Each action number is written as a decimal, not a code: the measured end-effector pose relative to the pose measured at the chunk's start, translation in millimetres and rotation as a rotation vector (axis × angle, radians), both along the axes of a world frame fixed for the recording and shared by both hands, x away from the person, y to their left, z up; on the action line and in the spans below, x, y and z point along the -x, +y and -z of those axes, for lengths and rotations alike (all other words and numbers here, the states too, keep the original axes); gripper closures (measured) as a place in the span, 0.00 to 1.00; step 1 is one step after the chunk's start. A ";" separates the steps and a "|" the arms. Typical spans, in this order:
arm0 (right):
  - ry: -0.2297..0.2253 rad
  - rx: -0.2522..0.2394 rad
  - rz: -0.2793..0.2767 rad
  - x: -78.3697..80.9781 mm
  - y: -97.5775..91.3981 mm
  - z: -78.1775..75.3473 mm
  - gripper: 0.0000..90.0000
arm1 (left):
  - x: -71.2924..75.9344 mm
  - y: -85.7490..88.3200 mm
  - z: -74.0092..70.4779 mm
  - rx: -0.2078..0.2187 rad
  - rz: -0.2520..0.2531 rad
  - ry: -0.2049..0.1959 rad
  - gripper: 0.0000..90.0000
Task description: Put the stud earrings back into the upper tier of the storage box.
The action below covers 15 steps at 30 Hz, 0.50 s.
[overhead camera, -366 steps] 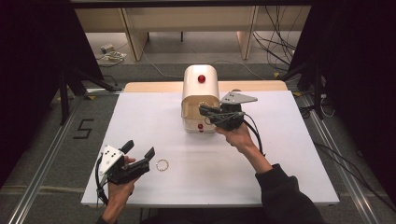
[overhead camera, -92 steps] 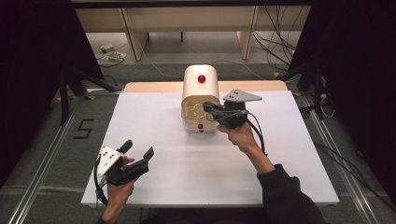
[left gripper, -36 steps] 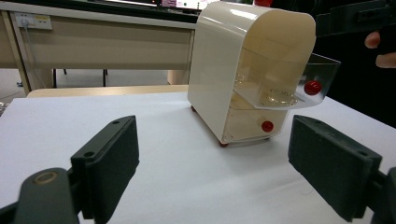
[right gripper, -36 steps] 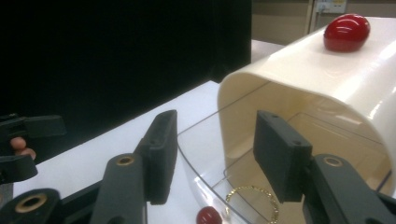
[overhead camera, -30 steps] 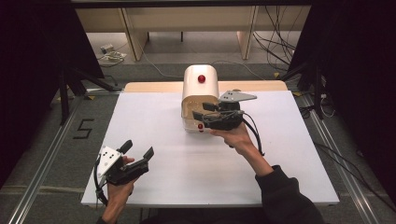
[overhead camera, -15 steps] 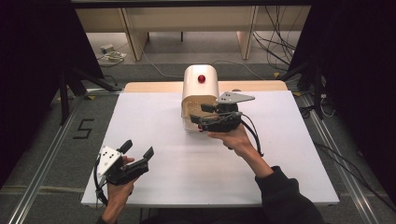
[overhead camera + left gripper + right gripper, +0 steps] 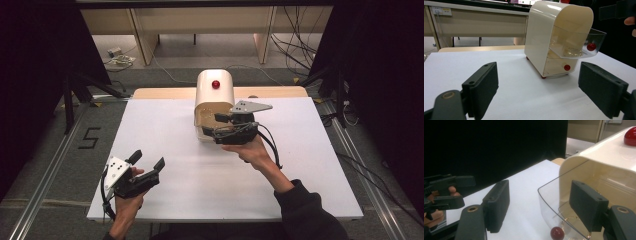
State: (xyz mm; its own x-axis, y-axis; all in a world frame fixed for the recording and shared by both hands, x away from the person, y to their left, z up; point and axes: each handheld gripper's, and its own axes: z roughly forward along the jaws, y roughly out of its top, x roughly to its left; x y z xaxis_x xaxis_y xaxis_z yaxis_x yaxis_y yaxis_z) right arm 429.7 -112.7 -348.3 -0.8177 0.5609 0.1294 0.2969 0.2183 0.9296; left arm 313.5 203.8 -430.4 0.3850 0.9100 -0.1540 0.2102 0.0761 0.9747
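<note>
Ring gone from table since the earliest frame; bracelet [image 7: 573,52] now lies in pulled-out clear drawer [image 7: 596,37] of cream box [image 7: 214,95]. Right gripper [image 7: 214,126] jaws just opened, released; left gripper [image 7: 148,161] empty, spread. Withdrawing carelessly could snag drawer rim.

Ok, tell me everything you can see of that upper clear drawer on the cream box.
The upper clear drawer is a see-through plastic tray with a round red knob on its front. It stands pulled out of the cream box, tilted slightly, above a shut lower drawer. A thin gold chain or bracelet lies inside. The right gripper straddles its front wall with jaws apart, not pressing it, one jaw inside and one outside.
</note>
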 end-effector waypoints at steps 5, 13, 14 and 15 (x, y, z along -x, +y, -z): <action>0.004 -0.006 -0.004 2.0 -0.5 0.7 0.35 | -0.1 -0.3 0.1 0.001 0.000 -0.001 0.17; 0.008 0.005 -0.008 5.0 -3.9 3.1 0.34 | -0.4 -0.2 0.0 0.002 -0.001 0.000 0.17; 0.011 0.010 -0.009 5.5 -4.5 3.6 0.33 | -0.5 -0.3 0.1 0.001 -0.001 0.000 0.17; 0.013 0.010 -0.009 5.8 -4.9 4.2 0.33 | -0.5 -0.4 0.1 0.001 -0.001 0.001 0.17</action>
